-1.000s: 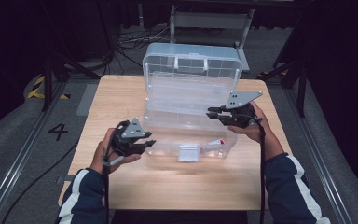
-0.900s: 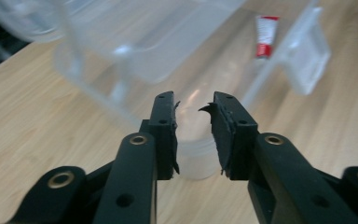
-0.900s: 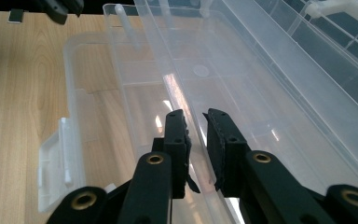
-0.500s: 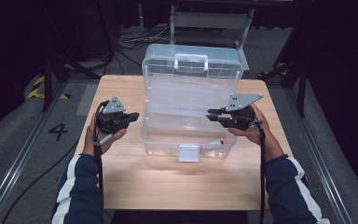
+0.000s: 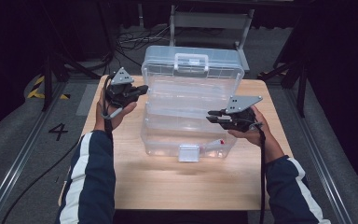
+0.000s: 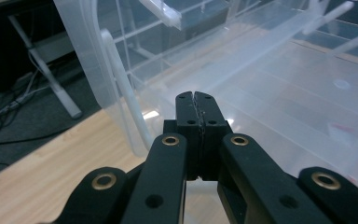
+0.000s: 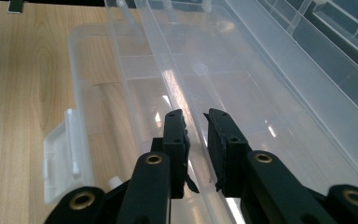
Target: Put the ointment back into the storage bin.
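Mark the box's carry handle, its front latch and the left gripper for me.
carry handle (image 5: 191, 61), high view, middle of the white grip on the raised lid.
front latch (image 5: 189, 152), high view, centre of the flap.
left gripper (image 6: 196, 100), left gripper view, between the closed fingertips.

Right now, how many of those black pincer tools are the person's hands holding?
2. The left gripper is beside the clear plastic box's raised lid, fingers shut together. The right gripper is at the box's right side, on a clear edge.
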### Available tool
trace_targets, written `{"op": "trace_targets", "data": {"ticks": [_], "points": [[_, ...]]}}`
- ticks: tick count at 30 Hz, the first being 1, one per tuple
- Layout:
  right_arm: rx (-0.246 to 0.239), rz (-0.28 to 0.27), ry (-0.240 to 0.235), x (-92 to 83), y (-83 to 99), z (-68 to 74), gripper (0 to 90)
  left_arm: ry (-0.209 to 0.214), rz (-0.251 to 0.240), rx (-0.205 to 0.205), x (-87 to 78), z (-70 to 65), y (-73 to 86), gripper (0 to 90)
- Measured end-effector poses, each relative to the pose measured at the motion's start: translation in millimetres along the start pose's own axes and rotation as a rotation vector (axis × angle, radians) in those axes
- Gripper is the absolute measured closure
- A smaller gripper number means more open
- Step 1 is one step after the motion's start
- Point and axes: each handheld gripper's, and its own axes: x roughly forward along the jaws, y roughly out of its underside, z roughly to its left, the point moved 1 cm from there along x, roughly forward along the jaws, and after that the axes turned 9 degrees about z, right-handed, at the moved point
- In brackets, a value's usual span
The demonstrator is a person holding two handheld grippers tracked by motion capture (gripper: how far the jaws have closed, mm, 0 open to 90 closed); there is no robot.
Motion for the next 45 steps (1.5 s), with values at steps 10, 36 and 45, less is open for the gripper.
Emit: {"op": "trace_targets", "data": {"ticks": [10,36,45], "points": [[-0.014,0.016,-0.001,-0.9,1.0,3.2,77.8,-0.011,-0.044,-0.005,8.4,-1.3,-16.3,90.0],[0.017,0.011,-0.019,-7.7,14.2,4.2,76.3,-0.039,-0.038,0.015,-5.5,-2.7,-17.9,90.0],[0.015,0.025,0.003,-13.8,20.8,4.3,74.6,-0.04,-0.033,0.038,-7.8,-5.8,-13.5,90.0]]}}
